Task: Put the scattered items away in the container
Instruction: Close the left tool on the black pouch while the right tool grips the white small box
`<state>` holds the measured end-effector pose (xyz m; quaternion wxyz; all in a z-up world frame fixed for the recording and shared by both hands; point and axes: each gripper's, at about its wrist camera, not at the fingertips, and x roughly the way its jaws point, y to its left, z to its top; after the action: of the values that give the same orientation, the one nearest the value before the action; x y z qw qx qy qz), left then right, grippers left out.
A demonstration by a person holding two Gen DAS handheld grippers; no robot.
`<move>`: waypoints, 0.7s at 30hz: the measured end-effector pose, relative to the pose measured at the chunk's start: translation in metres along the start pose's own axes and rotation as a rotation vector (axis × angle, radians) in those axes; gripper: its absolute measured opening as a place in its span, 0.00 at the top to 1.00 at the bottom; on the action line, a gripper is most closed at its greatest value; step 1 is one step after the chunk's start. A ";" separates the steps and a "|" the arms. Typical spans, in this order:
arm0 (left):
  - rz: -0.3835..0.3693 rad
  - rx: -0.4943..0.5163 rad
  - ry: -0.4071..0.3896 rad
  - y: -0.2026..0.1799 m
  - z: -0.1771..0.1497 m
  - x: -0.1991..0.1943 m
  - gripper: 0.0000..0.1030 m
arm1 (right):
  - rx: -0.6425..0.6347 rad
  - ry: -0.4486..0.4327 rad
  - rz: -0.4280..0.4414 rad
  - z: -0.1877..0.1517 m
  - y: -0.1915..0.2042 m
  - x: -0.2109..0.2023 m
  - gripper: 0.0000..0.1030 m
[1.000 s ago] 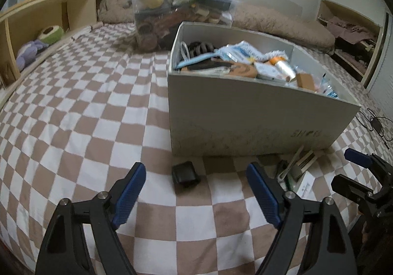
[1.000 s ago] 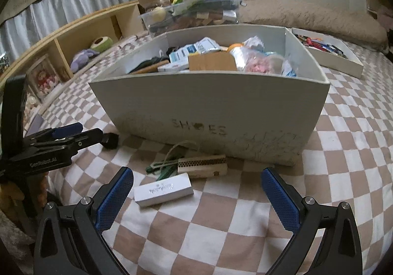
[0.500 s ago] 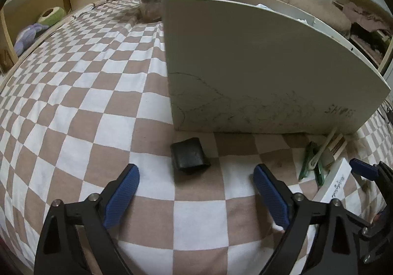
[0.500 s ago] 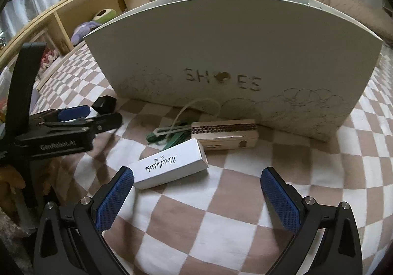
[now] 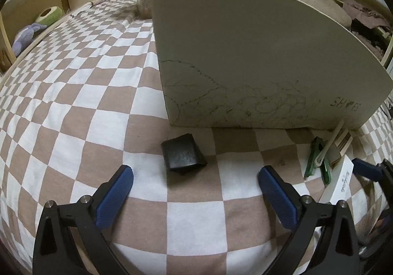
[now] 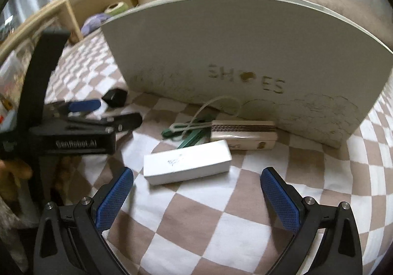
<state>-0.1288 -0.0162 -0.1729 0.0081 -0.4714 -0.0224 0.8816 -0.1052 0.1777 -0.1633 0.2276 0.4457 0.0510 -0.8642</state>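
A checked brown-and-white bedspread (image 5: 98,108) fills both views. On it stands a large white box (image 5: 258,58), its front lettered "SHOES", hiding whatever is inside. The scattered items lie at its foot, outside it. The left gripper (image 5: 195,184) hangs low over the bedspread, its blue-padded jaws opening wide with nothing between them — a small black pouch (image 5: 183,153) lies just ahead. The right gripper (image 6: 196,187) is spread too, holding nothing. Just ahead of it lies a white carton (image 6: 186,165), touching a tan patterned carton (image 6: 243,133) and green clips (image 6: 189,136) by the box.
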 end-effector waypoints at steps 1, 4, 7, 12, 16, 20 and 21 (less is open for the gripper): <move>-0.005 -0.005 -0.005 0.001 -0.001 0.000 0.00 | -0.016 0.003 -0.016 -0.001 0.002 0.002 0.00; -0.010 -0.004 -0.015 0.001 -0.003 -0.002 0.00 | -0.039 -0.009 -0.042 -0.004 0.006 0.004 0.00; -0.014 -0.008 -0.018 0.002 -0.004 -0.003 0.00 | -0.031 -0.019 -0.031 -0.006 0.003 0.003 0.00; -0.030 -0.019 -0.023 0.002 -0.005 -0.005 0.00 | -0.048 -0.069 -0.023 -0.013 0.001 0.001 0.00; -0.083 -0.072 -0.042 0.010 -0.005 -0.011 0.00 | -0.056 -0.072 -0.016 -0.016 -0.001 0.000 0.00; -0.122 -0.115 -0.054 0.017 -0.003 -0.013 0.00 | -0.047 -0.079 -0.021 -0.016 0.000 0.001 0.00; -0.124 -0.118 -0.055 0.017 -0.003 -0.014 0.00 | -0.039 -0.079 -0.027 -0.016 0.000 0.001 0.00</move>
<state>-0.1189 -0.0339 -0.1638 0.0343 -0.4441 -0.1039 0.8892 -0.0937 0.1820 -0.1735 0.2267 0.4059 0.0649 -0.8830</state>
